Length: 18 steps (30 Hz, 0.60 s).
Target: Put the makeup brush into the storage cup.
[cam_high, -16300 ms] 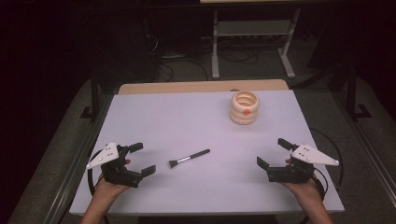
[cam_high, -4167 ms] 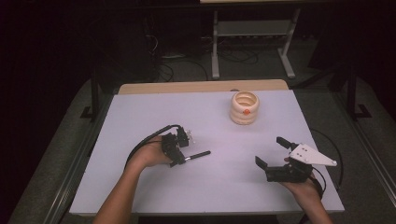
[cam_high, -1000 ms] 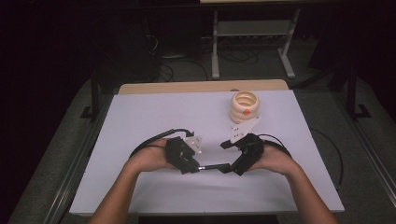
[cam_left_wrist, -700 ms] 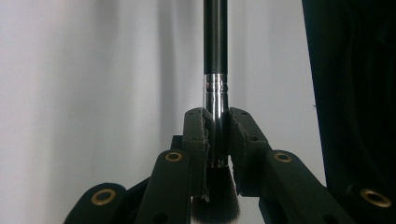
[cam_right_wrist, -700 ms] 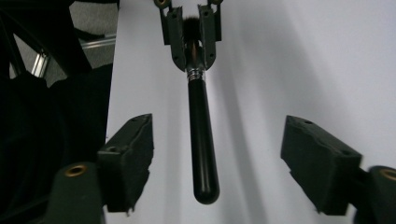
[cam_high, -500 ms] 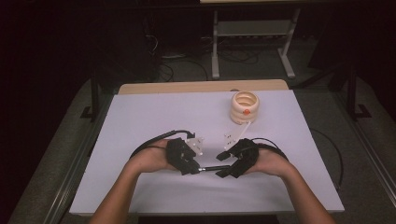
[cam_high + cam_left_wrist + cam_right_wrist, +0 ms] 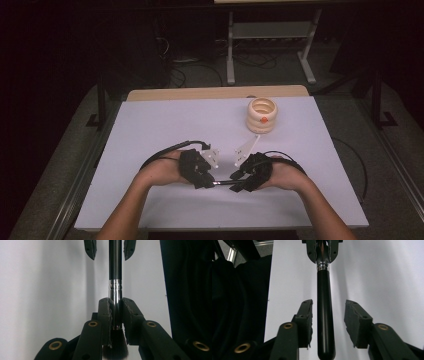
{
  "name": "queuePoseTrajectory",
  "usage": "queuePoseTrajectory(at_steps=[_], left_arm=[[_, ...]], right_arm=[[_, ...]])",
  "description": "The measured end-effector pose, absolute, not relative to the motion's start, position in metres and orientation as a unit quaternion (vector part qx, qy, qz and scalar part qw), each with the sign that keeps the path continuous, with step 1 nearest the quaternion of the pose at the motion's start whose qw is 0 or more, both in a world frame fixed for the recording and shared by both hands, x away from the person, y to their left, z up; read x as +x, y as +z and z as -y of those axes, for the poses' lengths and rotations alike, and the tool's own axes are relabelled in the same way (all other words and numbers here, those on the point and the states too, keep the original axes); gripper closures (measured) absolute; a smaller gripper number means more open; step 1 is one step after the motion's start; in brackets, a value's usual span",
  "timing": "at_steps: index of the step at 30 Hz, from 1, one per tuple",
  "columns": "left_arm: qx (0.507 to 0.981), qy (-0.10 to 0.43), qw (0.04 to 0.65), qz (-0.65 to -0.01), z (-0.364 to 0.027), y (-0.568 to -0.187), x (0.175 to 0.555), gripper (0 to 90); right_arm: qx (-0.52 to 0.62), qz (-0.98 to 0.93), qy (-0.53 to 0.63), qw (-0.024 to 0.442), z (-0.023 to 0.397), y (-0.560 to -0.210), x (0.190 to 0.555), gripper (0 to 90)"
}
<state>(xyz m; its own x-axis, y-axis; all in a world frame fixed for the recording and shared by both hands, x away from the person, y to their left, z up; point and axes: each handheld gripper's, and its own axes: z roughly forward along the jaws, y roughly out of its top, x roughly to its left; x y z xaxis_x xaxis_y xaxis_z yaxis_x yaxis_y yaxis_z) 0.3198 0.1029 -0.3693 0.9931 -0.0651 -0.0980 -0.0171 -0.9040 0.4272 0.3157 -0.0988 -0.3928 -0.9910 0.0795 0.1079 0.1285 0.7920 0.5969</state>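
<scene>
A black makeup brush (image 7: 223, 183) with a silver ferrule is held level just above the white table (image 7: 150, 125), near its front middle. My left gripper (image 7: 207, 182) is shut on the ferrule (image 7: 115, 307), with the dark bristles (image 7: 115, 351) behind its pads. My right gripper (image 7: 239, 184) faces it from the right. Its jaws have just been closing, and the brush handle (image 7: 325, 315) lies between them. A gap still shows beside the right pad (image 7: 352, 320), while the left pad (image 7: 307, 315) sits close against the handle. The right gripper's fingertips (image 7: 91, 250) flank the handle in the left gripper view.
A cream ringed cup (image 7: 262, 115) with an orange dot stands at the back right of the table. Cables (image 7: 160, 155) trail from both grippers across the table. A metal stand (image 7: 270, 35) and dark floor lie beyond the far edge.
My right gripper has edged left along the brush handle toward the left gripper, and its jaws have narrowed around the handle. The left gripper still holds the brush in the same spot.
</scene>
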Motion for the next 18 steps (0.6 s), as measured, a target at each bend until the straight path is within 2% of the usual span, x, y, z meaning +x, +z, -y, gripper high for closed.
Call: queuePoseTrajectory(at_steps=[4, 18], left_arm=[[0.974, -0.056, 0.217, 0.02, -0.103, -0.3698, 0.3201, 77.4], [0.976, -0.056, 0.211, 0.024, -0.102, -0.3709, 0.3194, 77.4]], right_arm=[[-0.049, 0.945, -0.32, 0.041, 0.0974, -0.3927, 0.315, 65.2], [-0.037, 0.947, -0.316, 0.049, 0.0959, -0.3946, 0.3147, 76.8]])
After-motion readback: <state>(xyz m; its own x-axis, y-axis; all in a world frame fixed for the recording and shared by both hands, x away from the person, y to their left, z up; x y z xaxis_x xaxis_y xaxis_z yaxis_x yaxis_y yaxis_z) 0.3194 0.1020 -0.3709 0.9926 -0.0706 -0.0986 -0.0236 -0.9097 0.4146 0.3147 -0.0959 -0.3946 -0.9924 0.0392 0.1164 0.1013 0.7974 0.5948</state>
